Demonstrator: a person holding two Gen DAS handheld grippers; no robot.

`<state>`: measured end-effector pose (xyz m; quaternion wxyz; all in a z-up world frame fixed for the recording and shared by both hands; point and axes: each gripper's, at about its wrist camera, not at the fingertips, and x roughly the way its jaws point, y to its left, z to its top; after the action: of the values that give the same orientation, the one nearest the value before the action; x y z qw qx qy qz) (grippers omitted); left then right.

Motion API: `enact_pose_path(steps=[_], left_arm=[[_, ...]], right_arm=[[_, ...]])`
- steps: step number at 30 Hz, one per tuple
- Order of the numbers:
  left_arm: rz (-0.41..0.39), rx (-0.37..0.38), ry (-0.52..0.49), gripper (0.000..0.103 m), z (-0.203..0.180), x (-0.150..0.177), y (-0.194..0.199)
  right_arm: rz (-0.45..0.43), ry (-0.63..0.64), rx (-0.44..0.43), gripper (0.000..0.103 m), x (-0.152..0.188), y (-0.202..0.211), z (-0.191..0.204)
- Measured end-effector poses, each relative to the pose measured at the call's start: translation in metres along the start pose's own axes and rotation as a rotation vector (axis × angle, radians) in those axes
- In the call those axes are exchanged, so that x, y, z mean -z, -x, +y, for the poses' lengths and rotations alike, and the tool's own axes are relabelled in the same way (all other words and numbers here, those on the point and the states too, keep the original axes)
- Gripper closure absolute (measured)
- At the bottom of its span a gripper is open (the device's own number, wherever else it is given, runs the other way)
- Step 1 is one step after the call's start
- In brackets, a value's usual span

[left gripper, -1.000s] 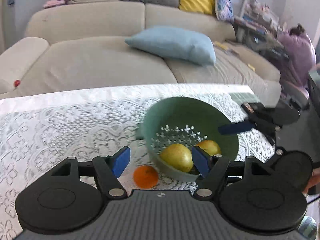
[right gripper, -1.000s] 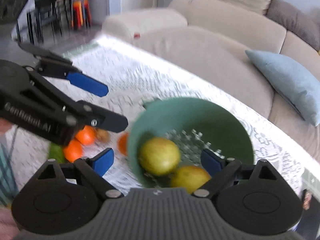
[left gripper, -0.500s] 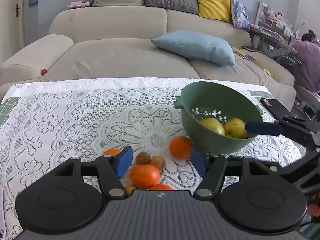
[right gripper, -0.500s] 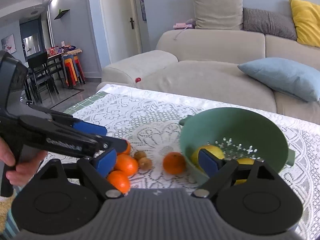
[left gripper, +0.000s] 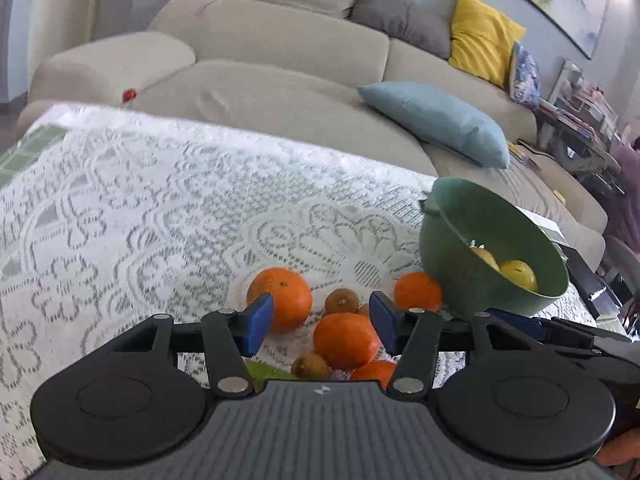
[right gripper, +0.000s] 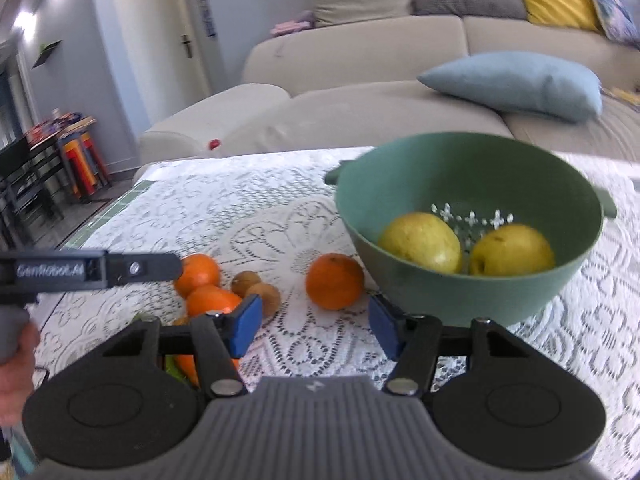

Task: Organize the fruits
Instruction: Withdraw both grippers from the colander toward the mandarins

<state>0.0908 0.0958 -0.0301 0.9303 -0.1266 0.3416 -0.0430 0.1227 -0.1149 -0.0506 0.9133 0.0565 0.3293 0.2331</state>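
A green colander [right gripper: 440, 148] holds two yellow fruits [right gripper: 420, 242]; it also shows at the right in the left wrist view [left gripper: 452, 240]. Loose oranges and small kiwis [left gripper: 342, 300] lie on the lace cloth to its left. My left gripper [left gripper: 321, 322] hangs low over this pile with its jaws closing. One orange [left gripper: 346, 340] sits between its pads, which do not press on it. My right gripper [right gripper: 315, 327] is also closing, with nothing between its pads. A single orange [right gripper: 334, 275] lies just ahead of it, beside the colander's wall.
The lace-covered table [left gripper: 140, 220] stretches wide to the left of the fruit. A beige sofa [left gripper: 280, 92] with a blue cushion [left gripper: 436, 120] stands behind the table's far edge. A hand [right gripper: 16, 360] holds the left tool at the left of the right wrist view.
Both grippers have come down and swung left, from over the colander to the loose fruit beside it. Both pairs of jaws stand narrower than before.
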Motion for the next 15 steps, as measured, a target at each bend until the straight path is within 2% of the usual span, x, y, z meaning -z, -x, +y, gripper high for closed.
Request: enact_pose_path(steps=[5,9,12,15], left_arm=[[0.012,0.0,0.023,0.04,0.003,0.002,-0.005],[-0.007,-0.066,0.023,0.04,0.003,0.004,-0.013],[-0.003,-0.073,0.063,0.04,0.006,0.003,-0.02],[0.001,-0.11,0.055,0.042,0.005,0.003,-0.027]], right_arm=[[-0.009,-0.058,0.025,0.045,-0.001,-0.013,-0.004],[-0.006,-0.101,0.016,0.046,0.0,-0.021,-0.004],[-0.011,-0.13,0.013,0.047,0.001,-0.026,-0.002],[-0.016,-0.147,0.017,0.047,0.003,-0.032,-0.001]])
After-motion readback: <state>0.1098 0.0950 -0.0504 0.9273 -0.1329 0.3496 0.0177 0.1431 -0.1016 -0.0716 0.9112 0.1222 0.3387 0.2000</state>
